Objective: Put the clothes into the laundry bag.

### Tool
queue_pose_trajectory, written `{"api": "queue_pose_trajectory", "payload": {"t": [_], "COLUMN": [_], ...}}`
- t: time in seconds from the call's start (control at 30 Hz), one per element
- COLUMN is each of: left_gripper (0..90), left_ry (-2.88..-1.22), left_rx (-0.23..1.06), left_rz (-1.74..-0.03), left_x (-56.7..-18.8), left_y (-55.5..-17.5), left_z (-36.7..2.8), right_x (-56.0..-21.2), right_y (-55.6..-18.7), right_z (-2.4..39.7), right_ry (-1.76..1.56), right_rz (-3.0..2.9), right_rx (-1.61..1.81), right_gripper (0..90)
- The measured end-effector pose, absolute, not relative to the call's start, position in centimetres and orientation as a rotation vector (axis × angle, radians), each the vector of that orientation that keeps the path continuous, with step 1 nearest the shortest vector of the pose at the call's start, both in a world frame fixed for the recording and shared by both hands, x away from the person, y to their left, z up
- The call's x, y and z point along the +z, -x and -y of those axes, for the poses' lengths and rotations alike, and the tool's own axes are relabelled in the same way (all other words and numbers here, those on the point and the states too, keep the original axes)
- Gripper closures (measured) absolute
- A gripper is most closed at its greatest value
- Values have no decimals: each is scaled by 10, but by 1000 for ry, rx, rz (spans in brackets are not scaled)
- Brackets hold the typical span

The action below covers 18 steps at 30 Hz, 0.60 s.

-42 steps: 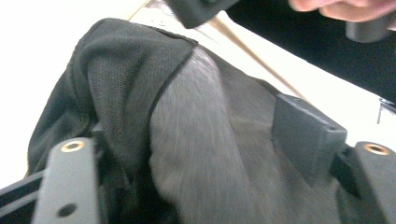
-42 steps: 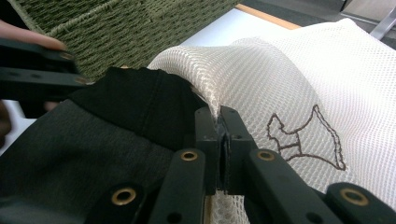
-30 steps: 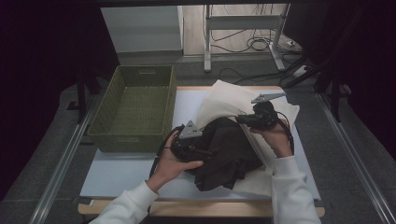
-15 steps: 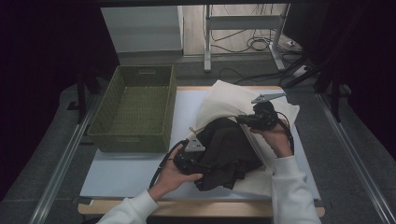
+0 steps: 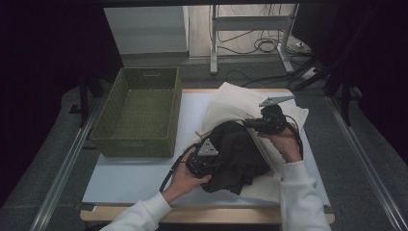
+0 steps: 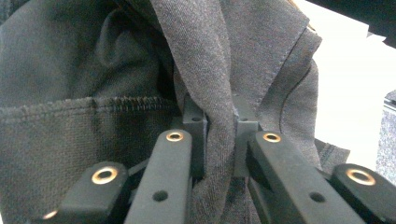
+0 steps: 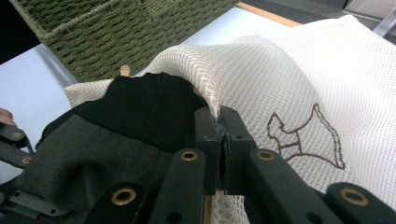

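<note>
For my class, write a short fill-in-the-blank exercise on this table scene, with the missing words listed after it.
1. The left gripper pinches a fold of the dark ____.
2. The right gripper is shut on the rim of the white ____ bag.
3. The garment lies partly ____ the bag.
4. The green basket stands to the ____ of the bag in the high view.

Missing words: garment; mesh; inside; left

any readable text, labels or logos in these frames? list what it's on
No readable words or numbers anywhere.
Mesh bag: a brown stitched outline figure, a picture, no lettering.
Dark garment, basket, grippers: no labels visible.
</note>
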<state>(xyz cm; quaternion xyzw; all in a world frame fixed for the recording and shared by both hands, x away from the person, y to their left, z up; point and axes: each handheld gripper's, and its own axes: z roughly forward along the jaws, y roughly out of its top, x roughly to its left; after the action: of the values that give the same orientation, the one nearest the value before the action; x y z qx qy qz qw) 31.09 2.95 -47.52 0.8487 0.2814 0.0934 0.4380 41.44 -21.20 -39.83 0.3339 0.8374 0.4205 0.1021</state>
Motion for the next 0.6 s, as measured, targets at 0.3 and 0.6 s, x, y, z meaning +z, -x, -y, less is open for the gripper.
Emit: {"api": "queue_pose_trajectory", "payload": {"t": [0.3,0.6], "left_gripper": [824,827], "left_ry": [-2106,-2103], "left_rx": [243,254], "left_rz": [-698,-710], "left_x": [-473,-470], "left_y": [-316,-324], "left_z": [-25,-19], "right_x": [-397,-391], "right_y": [-413,-409], "right_z": [212,210], "right_ry": [-983,-956], "right_rz": [-2474,-2483], "right_rx": [1243,1287], "right_gripper": [873,873]}}
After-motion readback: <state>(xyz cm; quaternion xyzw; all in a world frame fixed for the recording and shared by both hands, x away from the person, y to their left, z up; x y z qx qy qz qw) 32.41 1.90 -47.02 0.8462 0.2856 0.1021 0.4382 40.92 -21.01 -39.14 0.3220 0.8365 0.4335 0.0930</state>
